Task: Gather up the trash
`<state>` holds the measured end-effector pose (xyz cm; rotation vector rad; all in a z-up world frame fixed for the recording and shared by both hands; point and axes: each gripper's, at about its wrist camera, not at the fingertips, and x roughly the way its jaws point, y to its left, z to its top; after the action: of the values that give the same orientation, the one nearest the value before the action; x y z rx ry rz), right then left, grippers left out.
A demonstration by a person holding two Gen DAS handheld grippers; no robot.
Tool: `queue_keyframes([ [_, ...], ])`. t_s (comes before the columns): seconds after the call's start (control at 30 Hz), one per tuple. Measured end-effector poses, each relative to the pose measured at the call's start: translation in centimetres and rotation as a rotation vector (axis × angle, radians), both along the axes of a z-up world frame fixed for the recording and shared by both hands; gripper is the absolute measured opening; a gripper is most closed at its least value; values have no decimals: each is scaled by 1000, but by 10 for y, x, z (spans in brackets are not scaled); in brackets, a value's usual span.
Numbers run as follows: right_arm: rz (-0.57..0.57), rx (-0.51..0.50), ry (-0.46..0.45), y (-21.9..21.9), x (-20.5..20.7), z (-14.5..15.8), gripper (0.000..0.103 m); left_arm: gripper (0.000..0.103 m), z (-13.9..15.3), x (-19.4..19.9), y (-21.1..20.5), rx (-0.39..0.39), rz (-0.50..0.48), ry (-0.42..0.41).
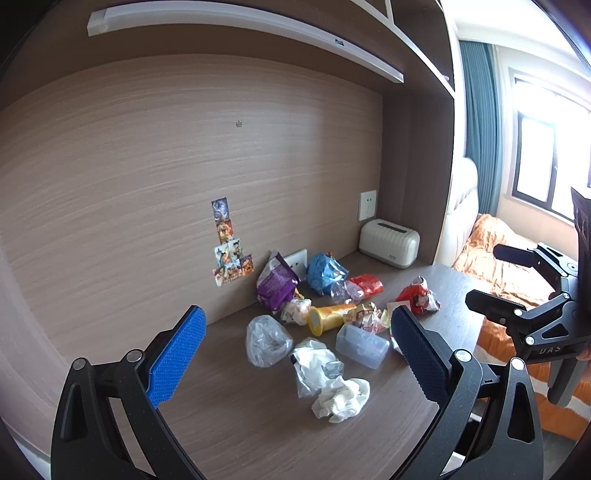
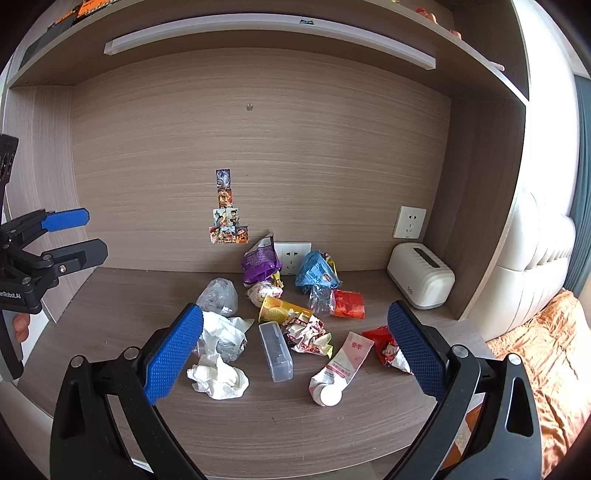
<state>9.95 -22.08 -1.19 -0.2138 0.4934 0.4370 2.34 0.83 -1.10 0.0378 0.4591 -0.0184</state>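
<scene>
Trash lies heaped on the wooden desk (image 2: 110, 325): a purple snack bag (image 2: 260, 260), a blue wrapper (image 2: 316, 273), a yellow cup (image 2: 279, 310), a clear plastic box (image 2: 276, 356), crumpled white tissue (image 2: 219, 380), a clear plastic bag (image 2: 218, 295), a squeezed tube (image 2: 343, 365) and red wrappers (image 2: 349, 303). The same heap shows in the left wrist view, with the tissue (image 1: 341, 398) and box (image 1: 362, 345) nearest. My left gripper (image 1: 295, 321) is open and empty above the desk's left part. My right gripper (image 2: 293, 317) is open and empty, held before the heap.
A white toaster-shaped box (image 2: 421, 275) stands at the back right by a wall socket (image 2: 409, 221). Stickers (image 2: 227, 218) are on the back panel. A shelf with a light bar (image 2: 266, 35) hangs overhead. A bed with an orange blanket (image 2: 546, 354) lies right of the desk.
</scene>
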Motion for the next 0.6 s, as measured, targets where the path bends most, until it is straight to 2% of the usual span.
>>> queue_keyframes([
  [0.37, -12, 23, 28, -3, 8, -2, 100, 99, -3, 7, 1, -2, -4, 14],
  [0.6, -17, -8, 41, -3, 10, -16, 100, 99, -16, 16, -1, -22, -30, 40],
])
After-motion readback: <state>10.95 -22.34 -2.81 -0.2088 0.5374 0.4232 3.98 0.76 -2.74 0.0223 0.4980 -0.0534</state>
